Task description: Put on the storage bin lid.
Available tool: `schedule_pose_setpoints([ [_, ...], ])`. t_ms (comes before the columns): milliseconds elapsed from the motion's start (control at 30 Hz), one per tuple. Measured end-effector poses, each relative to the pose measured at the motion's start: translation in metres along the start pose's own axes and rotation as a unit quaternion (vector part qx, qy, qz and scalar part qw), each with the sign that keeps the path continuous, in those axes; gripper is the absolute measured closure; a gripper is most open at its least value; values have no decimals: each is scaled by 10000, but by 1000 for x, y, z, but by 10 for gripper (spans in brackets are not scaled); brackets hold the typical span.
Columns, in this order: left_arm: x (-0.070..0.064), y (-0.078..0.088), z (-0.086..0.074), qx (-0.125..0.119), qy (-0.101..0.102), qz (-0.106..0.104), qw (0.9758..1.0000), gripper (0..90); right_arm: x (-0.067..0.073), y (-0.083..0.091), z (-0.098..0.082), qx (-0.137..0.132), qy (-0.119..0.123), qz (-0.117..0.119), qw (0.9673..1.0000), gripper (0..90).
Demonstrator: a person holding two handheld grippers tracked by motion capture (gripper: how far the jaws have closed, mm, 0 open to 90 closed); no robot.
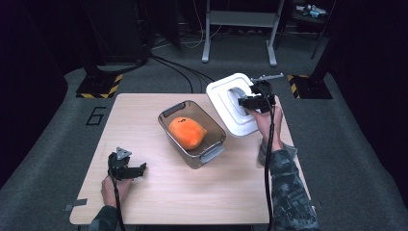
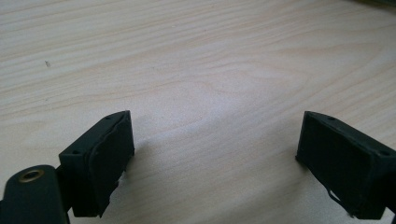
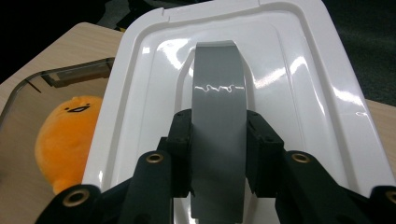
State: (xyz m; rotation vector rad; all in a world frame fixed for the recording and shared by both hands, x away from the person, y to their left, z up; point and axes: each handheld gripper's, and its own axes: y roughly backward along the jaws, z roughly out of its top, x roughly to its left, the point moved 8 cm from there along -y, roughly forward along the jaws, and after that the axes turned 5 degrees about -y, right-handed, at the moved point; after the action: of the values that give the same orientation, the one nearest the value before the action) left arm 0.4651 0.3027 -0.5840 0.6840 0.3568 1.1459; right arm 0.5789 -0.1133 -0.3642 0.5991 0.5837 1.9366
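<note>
Basically the right gripper (image 3: 218, 154) pinched the lid (image 1: 231, 103) by its grey handle (image 3: 218, 135), held beside the box (image 1: 191, 134) with the orange toy (image 1: 186, 132) (left gripper (image 2: 215, 154) spread, idle on table (image 2: 196, 60)); next, probably, lining it up over the box.

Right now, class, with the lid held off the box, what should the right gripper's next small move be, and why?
Probably carry the white lid sideways, away from the clear box, and set it down. The right gripper is clamped on the lid's grey handle, holding it tilted beside the open box, where the orange plush toy sits.
</note>
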Motion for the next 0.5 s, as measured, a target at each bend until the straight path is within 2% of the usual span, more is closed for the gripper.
schedule_pose_setpoints([
  [233, 0, 0, 0, 14, -23, -7, 10000, 106, 17, 0, 5, -17, 115, 131, 9998, 667],
  [267, 0, 0, 0, 14, -9, -11, 10000, 106, 23, -1, 7, -40, 147, 201, 9997, 668],
  [333, 0, 0, 0, 6, 16, -13, 10000, 106, 29, -3, 6, -5, 109, 242, 9996, 667],
  [500, 0, 0, 0, 7, 16, -15, 10000, 106, 42, -6, 6, 49, 186, 344, 9992, 668],
])
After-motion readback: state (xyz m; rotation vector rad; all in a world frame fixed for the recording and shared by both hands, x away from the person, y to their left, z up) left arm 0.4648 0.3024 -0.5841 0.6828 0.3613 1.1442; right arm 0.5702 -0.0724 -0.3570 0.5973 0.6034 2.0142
